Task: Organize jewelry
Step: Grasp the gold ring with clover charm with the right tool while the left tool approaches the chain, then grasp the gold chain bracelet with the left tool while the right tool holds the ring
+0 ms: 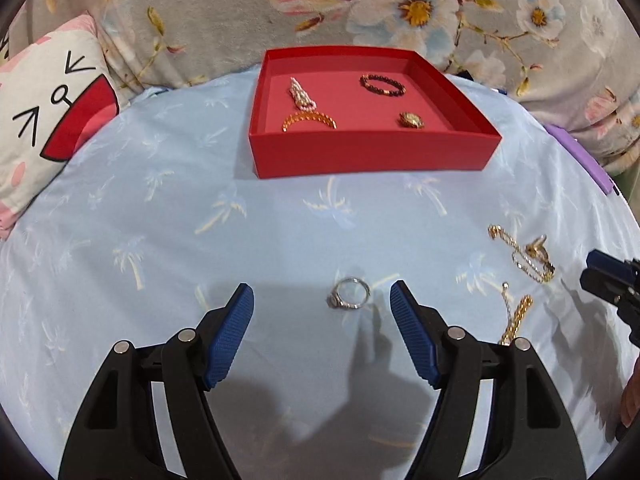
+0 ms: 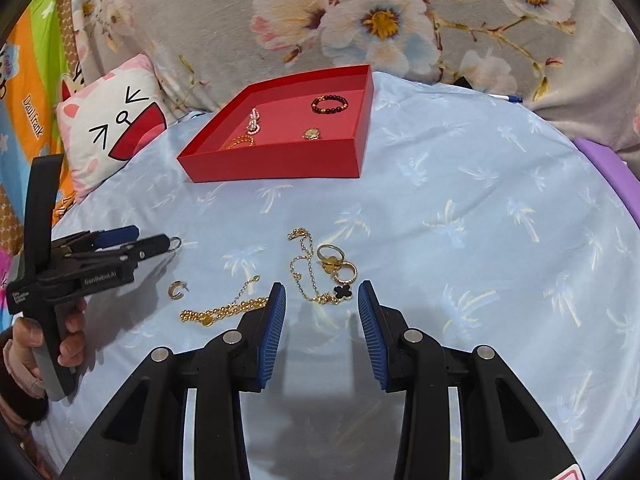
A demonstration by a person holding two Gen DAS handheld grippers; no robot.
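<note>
Jewelry lies scattered on a light blue palm-print cloth (image 1: 168, 216) and in a red tray (image 1: 372, 156) at its far side. At far left a cat-face pillow (image 1: 52, 116) leans on the floral blanket (image 1: 224, 8). Inside the tray, left to right, sit a pearl piece (image 1: 301, 93) above a gold curved bracelet (image 1: 309, 121), then a dark beaded bracelet (image 1: 382, 84) above a small gold ornament (image 1: 411, 119). Nearer, the left gripper (image 1: 322, 300) stands wide, jaws apart, with a silver ring (image 1: 349, 293) lying on the cloth between its tips, untouched. In the right wrist view a gold hoop earring (image 2: 175, 290) and a gold bead chain (image 2: 224, 309) lie left of the right gripper (image 2: 322, 300), whose jaws are moderately parted and empty. Just beyond its tips a thin gold chain with a black clover charm (image 2: 343, 292) lies tangled with two gold rings (image 2: 338, 262).
</note>
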